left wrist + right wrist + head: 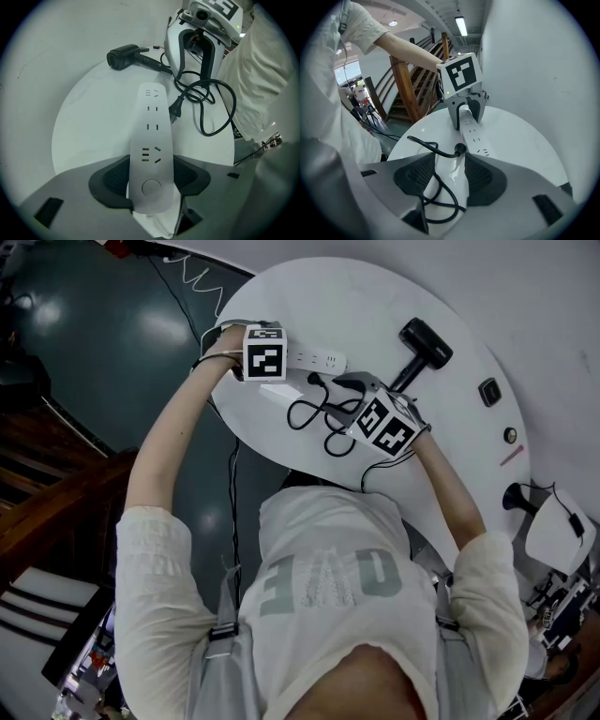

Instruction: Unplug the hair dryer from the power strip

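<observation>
A white power strip (314,360) lies on the round white table (375,306). My left gripper (151,176) is shut on the strip's (151,140) switch end, both pads against its sides. The black plug (176,108) lies loose on the table beside the strip, out of every socket. In the right gripper view the plug (459,149) rests just past my right gripper (452,168). That gripper is open, and the looped black cord (440,187) runs between its pads without being pressed. The black hair dryer (424,348) lies at the far side of the table.
The cord (319,418) coils on the table near its front edge, under my right gripper (342,385). Wooden stairs (37,493) stand at the left. A second small white table (558,535) with cables sits at the right.
</observation>
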The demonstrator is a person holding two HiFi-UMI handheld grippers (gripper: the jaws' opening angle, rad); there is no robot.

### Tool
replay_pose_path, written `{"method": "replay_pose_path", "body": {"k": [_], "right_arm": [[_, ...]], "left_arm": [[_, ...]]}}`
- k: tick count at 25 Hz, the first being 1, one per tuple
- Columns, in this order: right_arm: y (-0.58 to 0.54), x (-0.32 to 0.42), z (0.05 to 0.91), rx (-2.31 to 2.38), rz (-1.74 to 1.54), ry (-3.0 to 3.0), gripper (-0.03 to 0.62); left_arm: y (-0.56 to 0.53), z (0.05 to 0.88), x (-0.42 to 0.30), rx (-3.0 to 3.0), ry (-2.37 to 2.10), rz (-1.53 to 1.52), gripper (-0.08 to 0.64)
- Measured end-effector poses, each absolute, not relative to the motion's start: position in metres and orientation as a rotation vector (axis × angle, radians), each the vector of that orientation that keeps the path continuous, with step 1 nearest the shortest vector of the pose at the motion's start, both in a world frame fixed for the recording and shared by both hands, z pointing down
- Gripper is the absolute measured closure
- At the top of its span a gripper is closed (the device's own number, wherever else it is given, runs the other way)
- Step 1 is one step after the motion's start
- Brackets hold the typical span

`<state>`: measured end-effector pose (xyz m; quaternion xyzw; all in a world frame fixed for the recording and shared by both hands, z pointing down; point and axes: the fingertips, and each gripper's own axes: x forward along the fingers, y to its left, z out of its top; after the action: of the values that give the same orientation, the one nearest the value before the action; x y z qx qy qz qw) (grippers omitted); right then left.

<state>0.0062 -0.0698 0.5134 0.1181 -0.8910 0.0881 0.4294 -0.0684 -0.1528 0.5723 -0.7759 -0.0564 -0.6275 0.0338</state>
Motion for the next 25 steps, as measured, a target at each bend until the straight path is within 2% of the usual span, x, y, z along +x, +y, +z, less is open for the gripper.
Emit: {"method": "replay_pose_path", "body": {"k": [6, 13, 17, 22, 25], "right_arm": [[-0.079, 0.019, 0.506, 0.311, 0.202, -2.199, 0.397], [-0.133, 0.000, 0.468, 0.498, 0.166, -2.287, 0.401], [-0.164, -0.013, 0.427, 0.694, 0.134, -2.393, 0.460], [-0.183, -0.029, 0.384, 0.822, 0.121, -2.515, 0.477], [-0.184, -0.036, 0.370, 0.828, 0.134, -2.566, 0.477]], "left_arm": [[-0.150, 0.574, -0.069, -2.399, -0.186, -1.937, 0.290], [-0.153, 0.572, -0.068, -2.389, -0.179, -1.925, 0.290], [-0.155, 0.569, -0.071, -2.416, -0.116, -1.924, 0.290], [-0.158, 0.564, -0.091, -2.368, 0.016, -1.965, 0.290], [-0.160, 0.542, -0.086, -2.508, 0.134, -1.832, 0.290]]}}
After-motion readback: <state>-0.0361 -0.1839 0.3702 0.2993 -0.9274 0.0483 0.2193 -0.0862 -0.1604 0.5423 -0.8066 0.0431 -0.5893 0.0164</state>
